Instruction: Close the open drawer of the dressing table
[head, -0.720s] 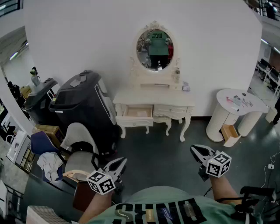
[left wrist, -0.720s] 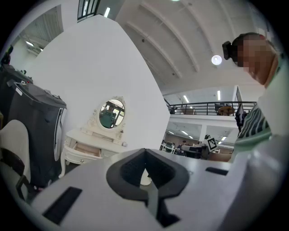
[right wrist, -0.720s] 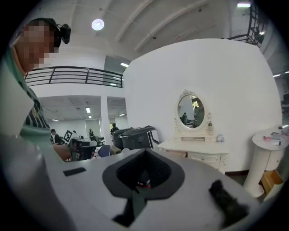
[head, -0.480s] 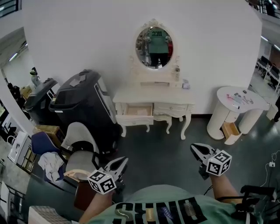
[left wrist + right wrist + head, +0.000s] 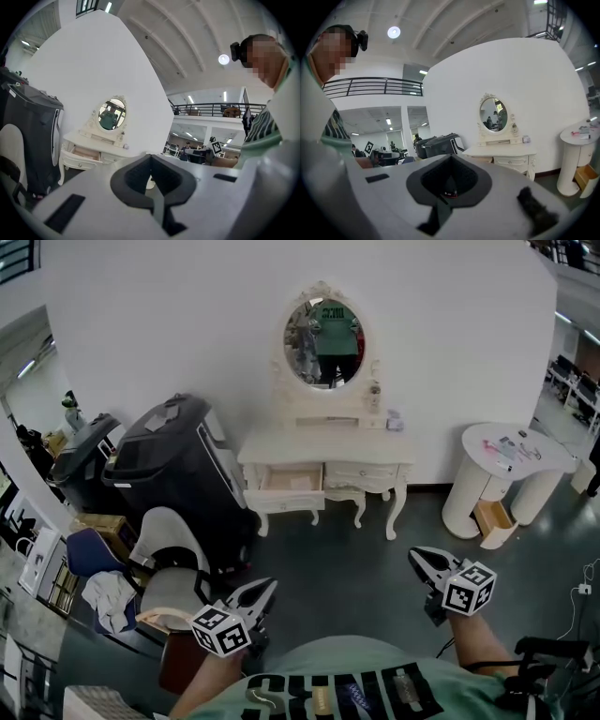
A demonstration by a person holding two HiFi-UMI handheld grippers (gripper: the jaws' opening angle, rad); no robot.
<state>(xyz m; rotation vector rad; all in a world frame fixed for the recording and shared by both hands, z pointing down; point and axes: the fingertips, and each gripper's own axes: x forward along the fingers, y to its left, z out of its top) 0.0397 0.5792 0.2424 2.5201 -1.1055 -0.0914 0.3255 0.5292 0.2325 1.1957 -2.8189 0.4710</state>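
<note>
Head view looks down across a dark floor to a white table (image 5: 323,454) with a round mirror (image 5: 323,332), standing against the far wall. Its left drawer (image 5: 286,497) is pulled out, while the right one sits flush. Both tools are well short of it, low in the picture: the left hand-held gripper (image 5: 268,585) beside a chair (image 5: 173,545) and the right hand-held gripper (image 5: 415,557) over bare floor. Each tapers to a point. Left gripper view shows that gripper's jaws (image 5: 151,157) pressed together with nothing between them, and the table (image 5: 96,140) far off to the left with the drawer (image 5: 86,152) hanging open. Right gripper view shows the right jaws (image 5: 451,157) also together and empty, the table (image 5: 502,151) beyond them to the right. The drawer looks like painted wood: stiff, probably light, and likely to slide easily. It needs no grasp. A flat push with closed jaws on the middle of its front, near the knob, should do, since a push at one corner could skew it. The slim legs suggest a steady shove rather than a hard one.
</note>
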